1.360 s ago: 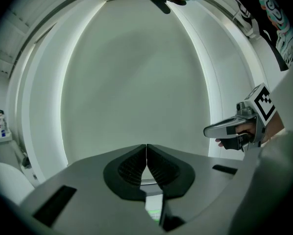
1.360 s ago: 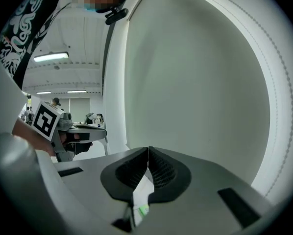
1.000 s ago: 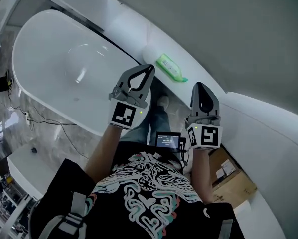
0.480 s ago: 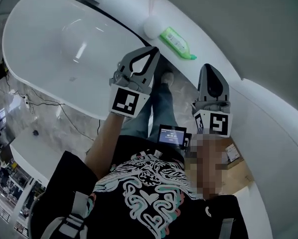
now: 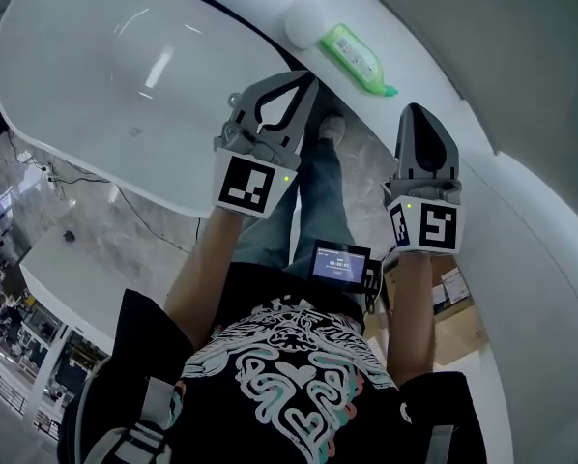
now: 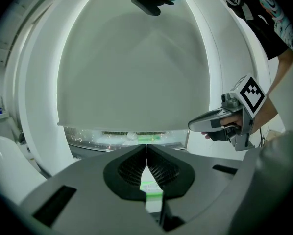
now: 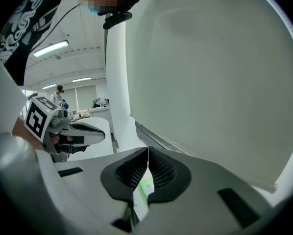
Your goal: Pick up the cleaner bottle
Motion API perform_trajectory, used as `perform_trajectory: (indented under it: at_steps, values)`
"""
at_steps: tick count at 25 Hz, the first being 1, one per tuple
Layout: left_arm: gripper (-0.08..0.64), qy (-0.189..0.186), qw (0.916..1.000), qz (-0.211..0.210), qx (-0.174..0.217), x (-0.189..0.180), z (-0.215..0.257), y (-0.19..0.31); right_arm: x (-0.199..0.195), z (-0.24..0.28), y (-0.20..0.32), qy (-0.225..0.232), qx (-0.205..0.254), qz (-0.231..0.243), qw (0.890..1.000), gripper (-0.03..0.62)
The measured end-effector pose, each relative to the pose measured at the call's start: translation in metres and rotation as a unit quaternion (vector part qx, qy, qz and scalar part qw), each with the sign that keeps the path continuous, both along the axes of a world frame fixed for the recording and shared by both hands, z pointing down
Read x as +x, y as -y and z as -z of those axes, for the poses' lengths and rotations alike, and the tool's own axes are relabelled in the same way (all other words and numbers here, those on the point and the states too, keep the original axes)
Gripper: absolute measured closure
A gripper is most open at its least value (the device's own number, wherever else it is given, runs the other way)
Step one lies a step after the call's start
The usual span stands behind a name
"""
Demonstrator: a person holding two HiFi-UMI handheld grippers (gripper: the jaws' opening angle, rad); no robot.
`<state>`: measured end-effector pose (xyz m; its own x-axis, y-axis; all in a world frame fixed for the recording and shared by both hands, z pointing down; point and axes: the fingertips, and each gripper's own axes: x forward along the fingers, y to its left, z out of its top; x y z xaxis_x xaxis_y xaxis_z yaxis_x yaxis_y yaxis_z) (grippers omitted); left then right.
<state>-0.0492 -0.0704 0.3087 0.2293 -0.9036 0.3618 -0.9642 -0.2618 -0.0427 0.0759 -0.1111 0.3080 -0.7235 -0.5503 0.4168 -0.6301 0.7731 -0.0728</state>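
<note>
Green cleaner bottle lies untouched on the white ledge. Left gripper and right gripper, both closed and empty, hover short. Pickup not begun.

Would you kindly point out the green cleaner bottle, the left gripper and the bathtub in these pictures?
green cleaner bottle (image 5: 355,56), head view, middle of its body.
left gripper (image 5: 305,78), head view, tip where its closed jaws meet.
bathtub (image 5: 86,66), head view, bare inside of the basin.

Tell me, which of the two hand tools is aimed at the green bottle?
The left tool: its own view has the bottle straight ahead past its tips; the right tool faces bare wall.
</note>
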Motion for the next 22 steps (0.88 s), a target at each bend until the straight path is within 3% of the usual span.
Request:
perform_trajectory:
  at_steps: [10, 22]
  values:
    - [0.541, -0.016, 0.9996, -0.003, -0.021, 0.008, -0.047, -0.004, -0.001, -0.047, -0.001, -0.013, -0.017, 0.007, 1.0, 0.565]
    - [0.541, -0.049, 0.9969, 0.034, -0.051, 0.007, -0.103, -0.006, -0.005, -0.095, 0.006, -0.025, -0.03, 0.02, 0.999, 0.565]
